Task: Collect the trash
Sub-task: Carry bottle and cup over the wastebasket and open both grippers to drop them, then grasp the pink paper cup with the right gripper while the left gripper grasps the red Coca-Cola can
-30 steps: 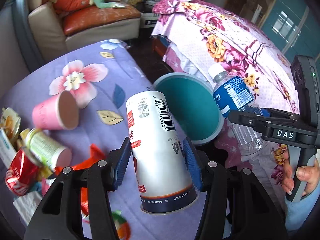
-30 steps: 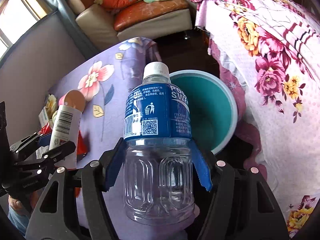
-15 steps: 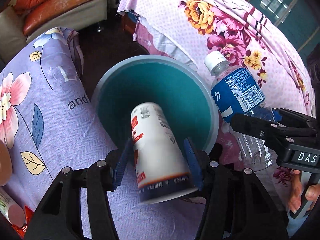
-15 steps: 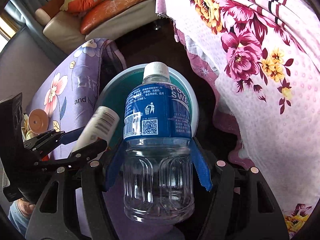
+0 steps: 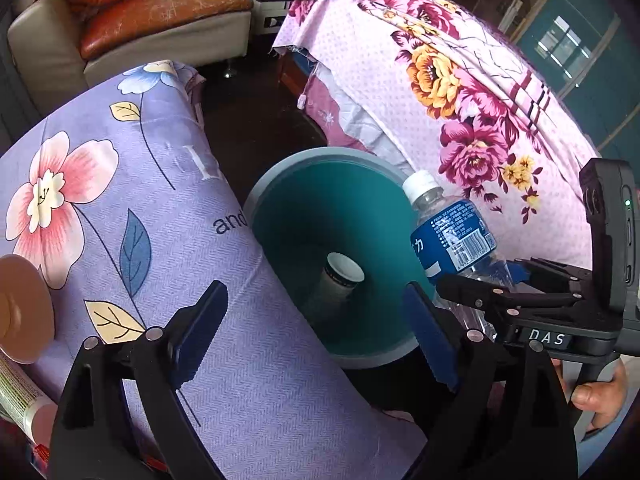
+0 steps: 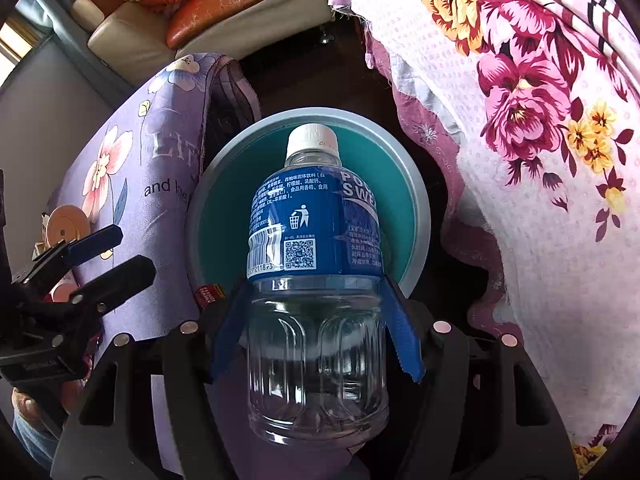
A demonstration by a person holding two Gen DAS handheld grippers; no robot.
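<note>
Trash in play is a paper cup (image 5: 340, 280) lying deep inside the teal bin (image 5: 280, 216) and a clear plastic bottle (image 6: 316, 264) with a blue label and white cap. Over the bin's near rim the left gripper (image 5: 316, 328) stands wide with nothing between its blue pads; its jaws have just been opening. The right gripper (image 6: 316, 336) clamps the bottle's clear lower body, cap pointing over the bin mouth, just right of the left gripper. Left of the bin runs a purple flowered cloth (image 5: 132, 240) over a low surface, its edge touching the bin's rim; on its far left lie a pink cup (image 5: 20, 308) and another container (image 5: 20, 396), partly cut off. Right of the bin hangs a pink flowered bedspread (image 5: 460, 92), close to the rim. Dark floor (image 5: 252, 120) shows beyond the bin, and a beige sofa (image 5: 132, 44) with orange cushions stands at the far side. The bin sits in a narrow gap between the two cloths, open only from above.
</note>
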